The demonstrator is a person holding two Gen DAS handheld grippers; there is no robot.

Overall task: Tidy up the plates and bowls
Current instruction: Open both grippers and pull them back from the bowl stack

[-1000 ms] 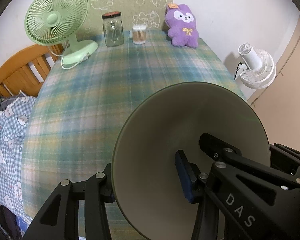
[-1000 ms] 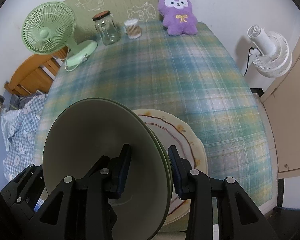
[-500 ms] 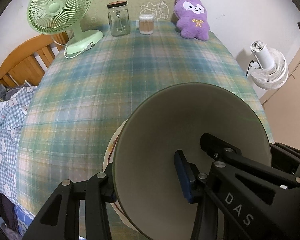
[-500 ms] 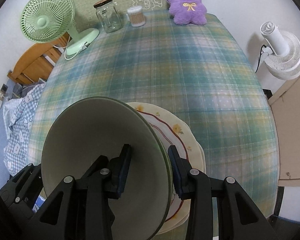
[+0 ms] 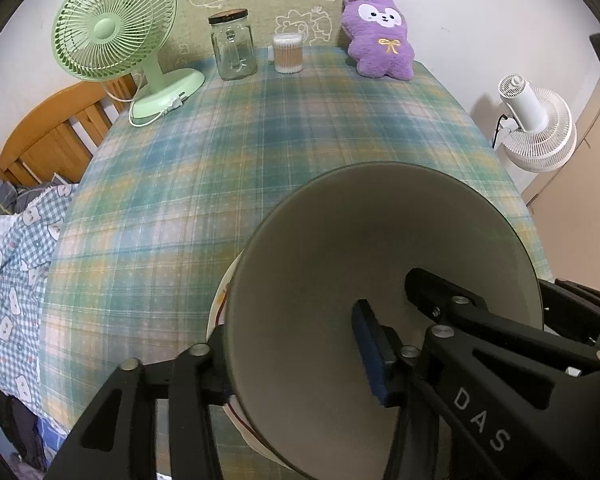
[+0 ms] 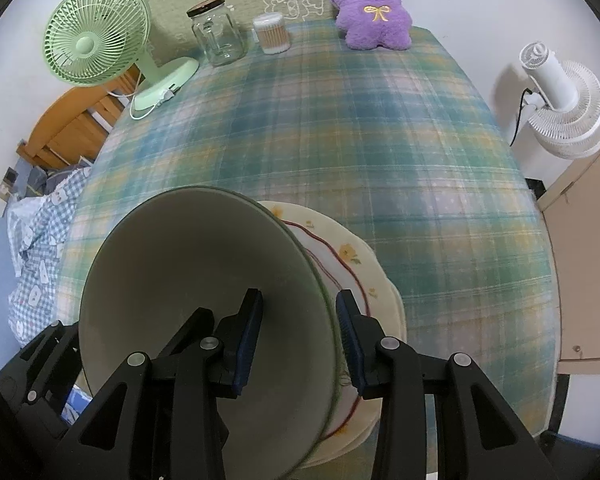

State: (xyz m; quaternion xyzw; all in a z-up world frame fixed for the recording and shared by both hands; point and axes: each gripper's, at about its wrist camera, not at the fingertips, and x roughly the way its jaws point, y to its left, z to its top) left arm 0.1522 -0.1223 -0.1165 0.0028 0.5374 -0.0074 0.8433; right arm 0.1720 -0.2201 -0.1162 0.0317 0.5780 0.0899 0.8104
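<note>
A pale green bowl [image 5: 360,240] [image 6: 180,280] sits tilted over a cream plate with yellow flowers and a red line [image 6: 352,264] near the table's front edge. Only a sliver of that plate [image 5: 220,300] shows in the left wrist view. My left gripper [image 5: 292,344] straddles the bowl's left wall, one finger outside and the blue pad [image 5: 368,352] inside. Its jaws are opening and the inner pad stands off the wall. My right gripper [image 6: 300,304] spans the bowl's right rim and still holds it, its jaws just starting to open.
The table wears a blue-green plaid cloth [image 5: 180,200]. Along its far edge stand a green desk fan [image 5: 112,32], a glass jar [image 5: 232,48], a tub of cotton swabs [image 5: 288,54] and a purple plush rabbit [image 5: 380,36]. A white floor fan [image 5: 536,128] stands to the right, a wooden bed frame [image 5: 48,136] to the left.
Both grippers have lowered the bowl toward the flowered plate, whose edge now shows under the bowl in the left wrist view. The table's far end has risen in both views.
</note>
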